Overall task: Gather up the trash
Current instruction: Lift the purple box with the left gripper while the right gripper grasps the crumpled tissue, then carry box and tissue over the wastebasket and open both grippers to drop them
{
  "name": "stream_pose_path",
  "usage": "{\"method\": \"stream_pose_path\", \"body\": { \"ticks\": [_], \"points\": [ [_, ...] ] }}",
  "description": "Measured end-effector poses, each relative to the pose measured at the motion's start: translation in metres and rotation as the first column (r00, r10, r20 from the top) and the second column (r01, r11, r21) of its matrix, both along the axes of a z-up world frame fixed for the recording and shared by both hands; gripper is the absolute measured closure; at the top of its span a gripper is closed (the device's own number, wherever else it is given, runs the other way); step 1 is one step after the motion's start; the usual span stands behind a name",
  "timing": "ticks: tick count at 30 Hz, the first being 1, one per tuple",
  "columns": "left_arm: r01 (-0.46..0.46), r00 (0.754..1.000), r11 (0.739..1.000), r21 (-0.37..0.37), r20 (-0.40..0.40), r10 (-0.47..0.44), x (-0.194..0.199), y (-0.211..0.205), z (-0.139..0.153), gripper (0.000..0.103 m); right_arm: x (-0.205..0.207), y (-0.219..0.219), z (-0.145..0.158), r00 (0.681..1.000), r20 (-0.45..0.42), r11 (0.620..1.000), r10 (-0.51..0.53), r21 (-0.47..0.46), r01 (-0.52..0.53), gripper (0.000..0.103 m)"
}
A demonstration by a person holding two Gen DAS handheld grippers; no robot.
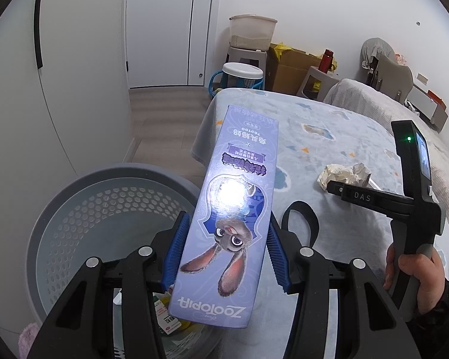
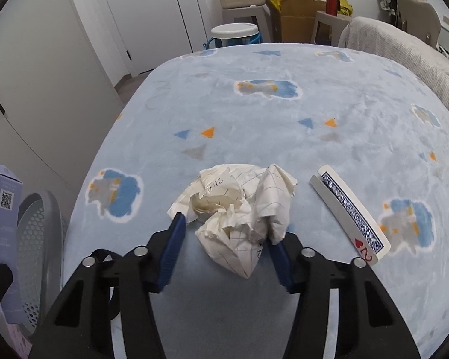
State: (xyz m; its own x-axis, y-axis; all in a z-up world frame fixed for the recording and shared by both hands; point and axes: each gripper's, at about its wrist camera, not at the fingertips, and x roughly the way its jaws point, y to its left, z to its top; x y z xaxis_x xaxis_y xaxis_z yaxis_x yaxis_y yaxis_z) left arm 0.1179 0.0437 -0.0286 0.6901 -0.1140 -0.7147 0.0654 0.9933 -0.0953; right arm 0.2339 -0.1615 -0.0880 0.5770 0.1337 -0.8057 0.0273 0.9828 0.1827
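1. Where the blue patterned blanket meets its near edge, a crumpled paper ball lies on it, off-white with ruled lines and some handwriting.
2. The right gripper is set around that ball: its blue left pad touches the paper's left edge, and its right pad is partly hidden behind the paper's right fold, so the jaws are closed onto the crumpled paper ball, which rests on the blanket.
3. Just to the right of the paper ball lies a playing-card pack, blue-backed, with a red heart and a two showing at its near end; it is apart from the paper.
4. Left of the paper ball, off the blanket's edge, stands a grey perforated bin, round and open at the top.
5. Over the bin's right rim, the left gripper clamps a long lilac carton printed with a cartoon rabbit and the word "Zootopia"; both blue pads press its long sides, and the carton points away from the camera with its far end over the blanket.
6. Inside the bin, beneath the carton's near end, some packaging with green and red print shows, though what it is cannot be told.
7. In the left wrist view a hand grips the right gripper's handle, to the right of the carton.
8. Beyond the blanket's far edge stand a white-topped stool, cardboard boxes and a red bottle.
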Motion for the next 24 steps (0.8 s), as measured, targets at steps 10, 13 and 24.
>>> {"method": "stream_pose_path", "body": {
  "ticks": [10,13,24],
  "points": [
    [-0.001,1.000,1.000,-0.012,-0.003,0.001,-0.021,0.005,0.011,0.054,-0.034,-0.002,0.016,0.999,0.041,1.000,0.007,0.022,-0.008,0.066],
    [-0.003,1.000,1.000,-0.021,-0.004,0.003,-0.030,0.008,0.014,0.054,-0.048,-0.003,0.022,0.998,0.058,1.000,0.005,0.028,-0.006,0.067],
    [-0.027,0.999,0.999,-0.025,0.017,0.028,-0.060,0.027,0.025,0.054,-0.102,0.024,0.044,0.993,0.097,0.997,0.067,0.033,-0.070,0.067]
  ]
}}
